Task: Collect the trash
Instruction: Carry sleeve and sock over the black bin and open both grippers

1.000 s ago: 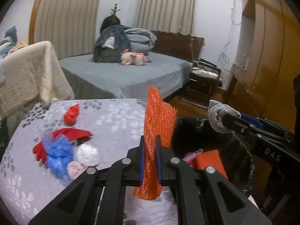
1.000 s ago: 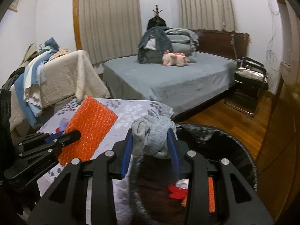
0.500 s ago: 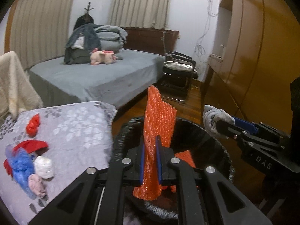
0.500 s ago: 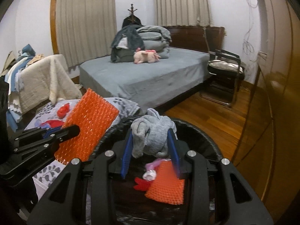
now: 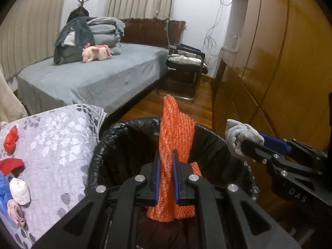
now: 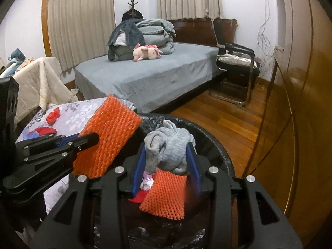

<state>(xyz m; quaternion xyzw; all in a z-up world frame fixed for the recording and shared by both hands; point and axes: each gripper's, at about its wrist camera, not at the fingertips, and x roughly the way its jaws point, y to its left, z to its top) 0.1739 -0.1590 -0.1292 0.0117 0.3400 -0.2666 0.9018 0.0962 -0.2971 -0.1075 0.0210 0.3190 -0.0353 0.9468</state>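
My left gripper [image 5: 166, 161] is shut on an orange foam net sheet [image 5: 176, 132] and holds it upright over the black-lined trash bin [image 5: 108, 137]. My right gripper [image 6: 166, 157] is shut on a balled grey sock [image 6: 169, 147] above the same bin [image 6: 215, 145]. Inside the bin lie another orange net sheet [image 6: 166, 195] and small scraps. The left gripper's sheet also shows in the right wrist view [image 6: 110, 137], and the sock shows in the left wrist view [image 5: 238, 137].
A table with a grey floral cloth [image 5: 58, 137] stands left of the bin, holding red scraps [image 5: 10, 141], a white ball [image 5: 19, 191] and blue and pink bits. A bed [image 5: 93, 78], a chair [image 5: 184, 62] and a wooden wardrobe [image 5: 280, 62] lie beyond.
Both grippers have swung right from over the table to over the bin, each still holding its item. The bin now sits directly below them.
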